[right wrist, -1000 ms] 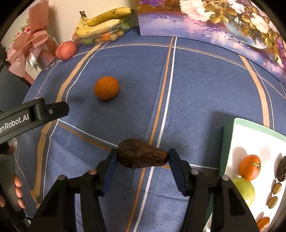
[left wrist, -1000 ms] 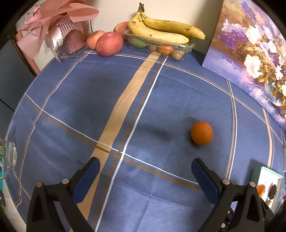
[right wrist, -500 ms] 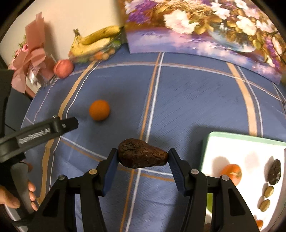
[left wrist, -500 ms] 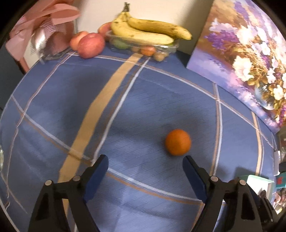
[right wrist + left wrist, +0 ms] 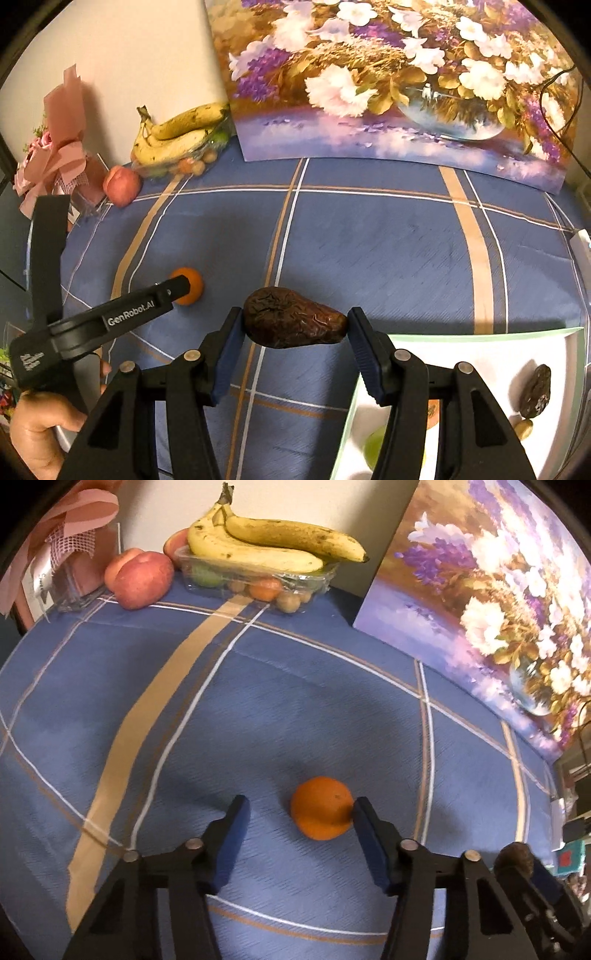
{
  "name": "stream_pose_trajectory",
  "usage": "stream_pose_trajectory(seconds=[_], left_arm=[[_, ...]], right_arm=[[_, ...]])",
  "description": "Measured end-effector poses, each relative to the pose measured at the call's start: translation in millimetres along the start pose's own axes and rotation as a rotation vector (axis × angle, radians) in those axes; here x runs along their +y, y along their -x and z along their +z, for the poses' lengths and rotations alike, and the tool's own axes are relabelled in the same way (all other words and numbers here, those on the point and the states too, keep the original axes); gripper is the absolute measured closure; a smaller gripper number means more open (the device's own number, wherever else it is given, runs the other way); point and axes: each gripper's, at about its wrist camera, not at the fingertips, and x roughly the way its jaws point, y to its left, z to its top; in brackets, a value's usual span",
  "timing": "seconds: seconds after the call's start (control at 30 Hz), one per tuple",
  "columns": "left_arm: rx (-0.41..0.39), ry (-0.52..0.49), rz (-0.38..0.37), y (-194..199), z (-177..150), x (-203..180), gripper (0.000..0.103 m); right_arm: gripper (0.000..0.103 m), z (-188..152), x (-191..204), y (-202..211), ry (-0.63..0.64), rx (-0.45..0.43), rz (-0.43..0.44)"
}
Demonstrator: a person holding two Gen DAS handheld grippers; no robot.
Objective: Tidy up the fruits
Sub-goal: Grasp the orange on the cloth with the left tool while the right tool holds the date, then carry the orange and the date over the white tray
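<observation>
The left tongs [image 5: 299, 812] point down at the desk [image 5: 332, 709], which has a blue cloth with white and tan lines. Their jaws are closing. An orange [image 5: 321, 808] sits on the cloth between them, out in the middle of the desk. The right-hand pad [image 5: 365, 823] is right against the orange, but the other pad has a gap, so the orange is not squeezed yet.

The right tongs [image 5: 293, 328] are up above the desk and hold a dark, wrinkly avocado [image 5: 291, 323] by its two ends. Both pads press on it.

A white tray [image 5: 480, 354] with a green rim lies at the near right corner of the desk. Some small fruits lie in it.

At the far left corner, bananas [image 5: 266, 546] rest on a clear box of fruit [image 5: 255, 579], with a red apple [image 5: 138, 579] beside it.
</observation>
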Motion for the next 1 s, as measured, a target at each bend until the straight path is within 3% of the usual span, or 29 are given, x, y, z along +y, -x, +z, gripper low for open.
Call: stream_pose_trajectory(seconds=[0.3,1.0], left_arm=[[0.004,-0.002,-0.059,-5.5,-4.3,-7.8,0.065],[0.025,0.039,-0.095,19.2,-9.1,-14.3,0.067]], right_arm=[[0.045,-0.5,-2.3,-3.0,-0.003,0.000,0.005],[0.045,-1.4,-12.5,12.7,-0.023,0.001,-0.027]])
